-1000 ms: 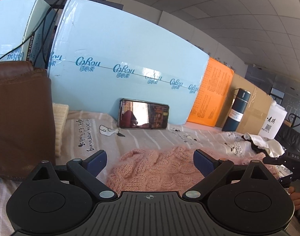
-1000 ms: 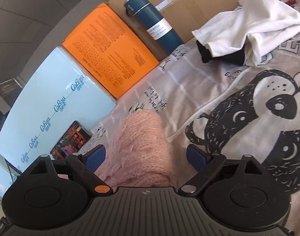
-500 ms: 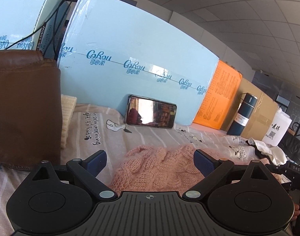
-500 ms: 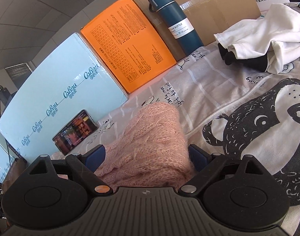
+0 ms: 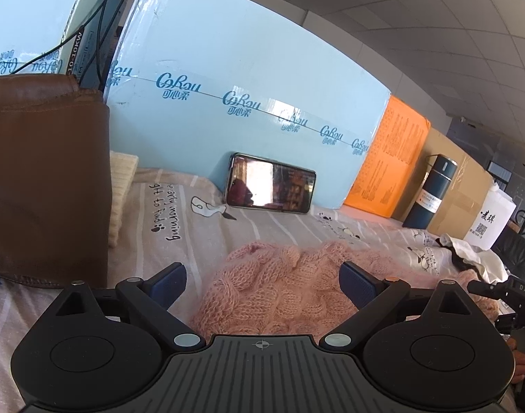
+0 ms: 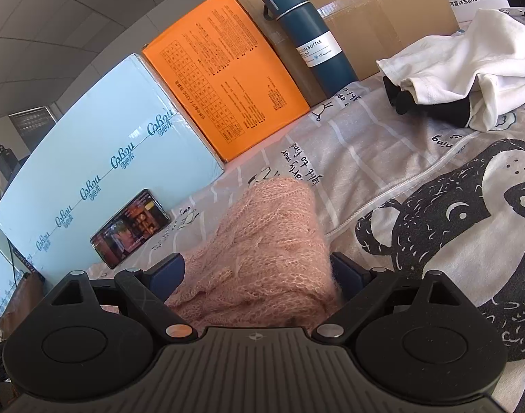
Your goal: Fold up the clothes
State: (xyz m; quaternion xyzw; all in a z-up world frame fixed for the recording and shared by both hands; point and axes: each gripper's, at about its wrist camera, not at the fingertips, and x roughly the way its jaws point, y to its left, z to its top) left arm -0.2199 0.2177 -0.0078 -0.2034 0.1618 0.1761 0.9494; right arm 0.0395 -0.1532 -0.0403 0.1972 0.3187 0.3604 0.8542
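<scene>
**Pink sweater between two wide grippers**

Printed bedsheet (image 6: 383,144) covers the surface, with a blue box (image 5: 245,79), an orange box (image 6: 224,75) and a flask (image 6: 307,34) along its back edge. A phone (image 5: 271,183) leans on the blue box. The pink sweater (image 5: 283,292) lies bunched on the sheet. The left gripper (image 5: 262,280) and right gripper (image 6: 259,272) both stand wide, sweater between their fingers, pads not pressing. White cloth (image 6: 469,62) lies near the flask.
</scene>
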